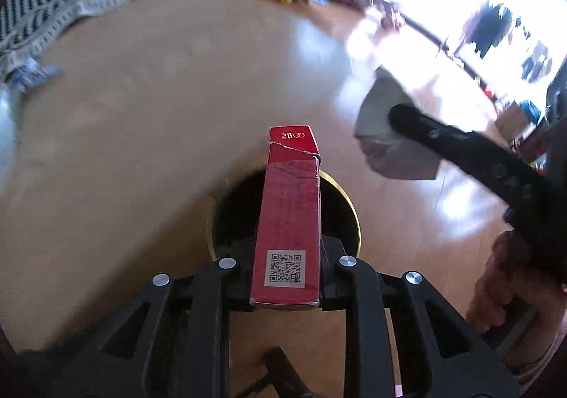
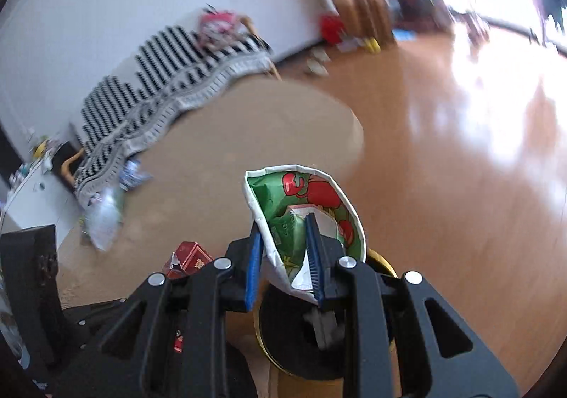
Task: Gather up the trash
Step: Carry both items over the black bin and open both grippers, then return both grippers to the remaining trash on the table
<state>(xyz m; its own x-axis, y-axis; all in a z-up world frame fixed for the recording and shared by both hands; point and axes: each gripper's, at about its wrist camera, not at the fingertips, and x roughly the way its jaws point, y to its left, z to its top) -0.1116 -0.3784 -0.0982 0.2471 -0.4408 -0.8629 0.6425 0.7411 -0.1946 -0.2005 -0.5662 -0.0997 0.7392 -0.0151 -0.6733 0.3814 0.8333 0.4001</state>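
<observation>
My left gripper (image 1: pixel 287 249) is shut on a red cigarette box (image 1: pixel 288 206) with a QR code, held above the black trash bin with a gold rim (image 1: pixel 351 206). My right gripper (image 2: pixel 283 256) is shut on a crumpled green and white wrapper with red fruit print (image 2: pixel 312 196), held over the same bin (image 2: pixel 384 265). In the left wrist view the right gripper (image 1: pixel 407 114) shows at the right with the wrapper's grey underside (image 1: pixel 382 107). In the right wrist view the red box (image 2: pixel 189 256) shows at lower left.
A round tan table (image 1: pixel 159 97) lies ahead, with a clear plastic bag (image 2: pixel 106 210) and a blue-white wrapper (image 2: pixel 133 171) near its far left edge. A black-and-white striped sofa cover (image 2: pixel 159 90) is behind it. Shiny wood floor (image 2: pixel 460 150) spreads to the right.
</observation>
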